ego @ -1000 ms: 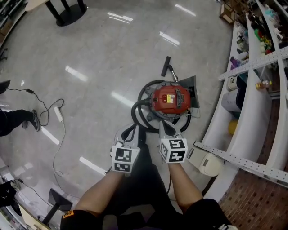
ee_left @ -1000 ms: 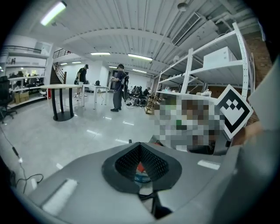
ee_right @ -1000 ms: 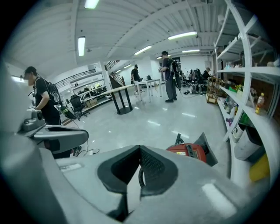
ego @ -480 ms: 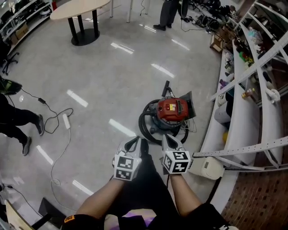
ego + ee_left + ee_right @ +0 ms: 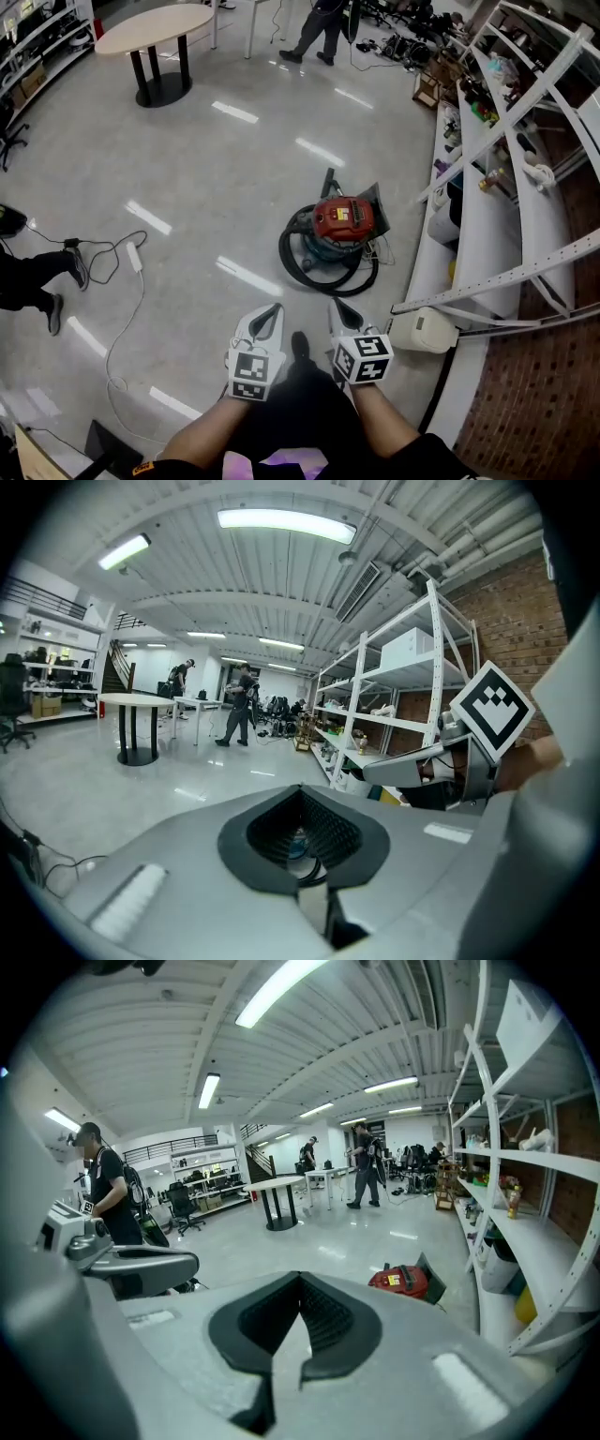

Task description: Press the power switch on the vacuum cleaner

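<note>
Open floor (image 5: pixel 216 178), vacuum cleaner (image 5: pixel 338 221) beside shelving (image 5: pixel 487 225)

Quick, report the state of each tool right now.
Left tool: closed, holding nothing.
Right tool: closed, holding nothing.

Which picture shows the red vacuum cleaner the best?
The head view: the whole vacuum cleaner shows from above, with its black hose looped round it. The right gripper view shows it small and from the side. The left gripper view gives at most a tiny, unclear glimpse.
</note>
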